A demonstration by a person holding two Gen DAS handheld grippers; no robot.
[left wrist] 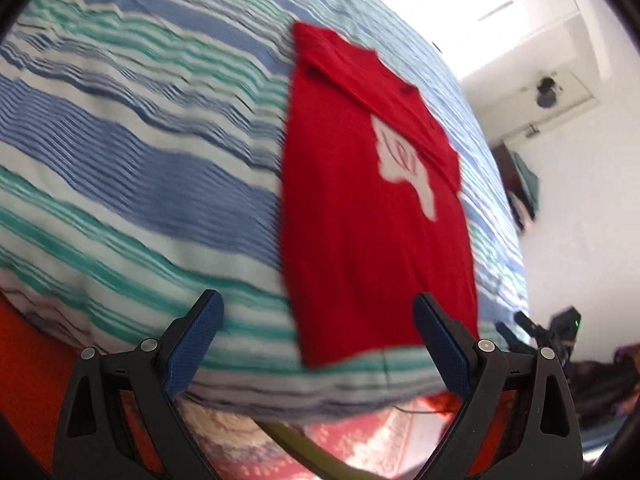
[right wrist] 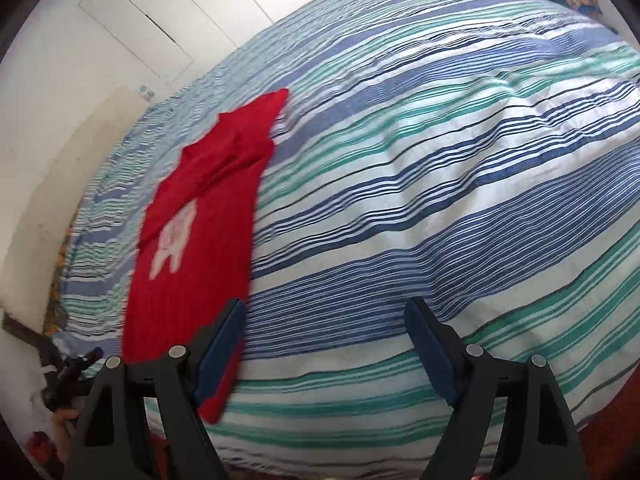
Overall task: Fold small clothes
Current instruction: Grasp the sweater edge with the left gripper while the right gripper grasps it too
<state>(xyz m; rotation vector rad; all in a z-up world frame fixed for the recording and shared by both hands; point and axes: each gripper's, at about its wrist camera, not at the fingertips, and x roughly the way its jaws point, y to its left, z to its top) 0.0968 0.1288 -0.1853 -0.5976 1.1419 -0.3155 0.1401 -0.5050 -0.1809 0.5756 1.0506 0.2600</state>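
A small red shirt (left wrist: 360,216) with a white print lies flat on the striped bedspread (left wrist: 140,160), folded lengthwise into a long strip, a sleeve folded over its far part. My left gripper (left wrist: 320,340) is open and empty, held above the bed's near edge, with the shirt's near end between its fingers. In the right wrist view the shirt (right wrist: 200,240) lies at the left. My right gripper (right wrist: 324,344) is open and empty, its left finger over the shirt's near corner, the rest over bare bedspread (right wrist: 440,200).
The other gripper (left wrist: 552,336) shows at the right edge of the left wrist view and low left in the right wrist view (right wrist: 68,376). White walls and cupboard doors (right wrist: 140,20) stand beyond the bed. A red patterned rug (left wrist: 340,440) lies below the bed edge.
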